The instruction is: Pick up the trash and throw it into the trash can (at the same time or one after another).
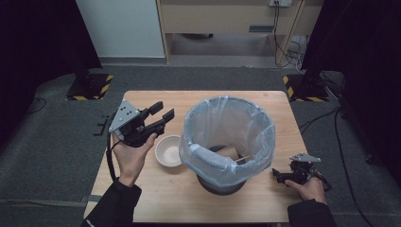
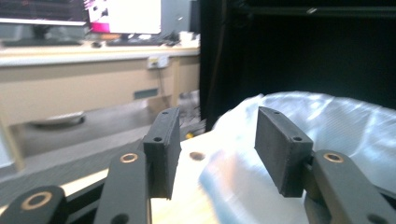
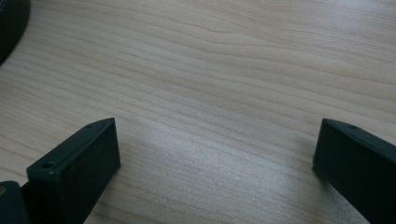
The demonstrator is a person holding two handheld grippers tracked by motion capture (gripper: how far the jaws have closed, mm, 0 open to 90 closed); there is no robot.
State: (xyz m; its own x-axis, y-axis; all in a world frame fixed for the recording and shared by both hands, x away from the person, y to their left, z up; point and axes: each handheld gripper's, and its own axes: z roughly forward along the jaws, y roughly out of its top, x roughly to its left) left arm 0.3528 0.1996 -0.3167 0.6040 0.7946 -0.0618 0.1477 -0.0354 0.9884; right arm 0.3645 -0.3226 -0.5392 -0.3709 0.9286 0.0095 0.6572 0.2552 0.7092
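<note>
- We hold the left gripper raised above the left part of the wooden table, its jaws pointing toward the bin; the grey three-cornered plate on top of it faces up and to the left.
- Its jaws stand apart with nothing between them; in the left gripper view the two black pads frame bare tabletop and the edge of the liner.
- Just below and to the right of that gripper we see a small white bowl sitting upright on the table, empty as far as we can tell, and just beside the bin's left side.
- In the middle of the table stands the dark bin, lined with a pale translucent bag whose edge is folded over the rim and hangs down the outside.
- Inside the bin we see a light tan piece and a thin stick lying near the bottom; what they are we cannot tell.
- At the right edge of the table our right gripper lies low on the wood, jaws pointing left toward the bin's base, near it but not touching.
- Its jaws are wide apart and hold nothing; in the right gripper view we see plain wood grain between them, with the dark curve of the bin's base in the top left corner.
</note>
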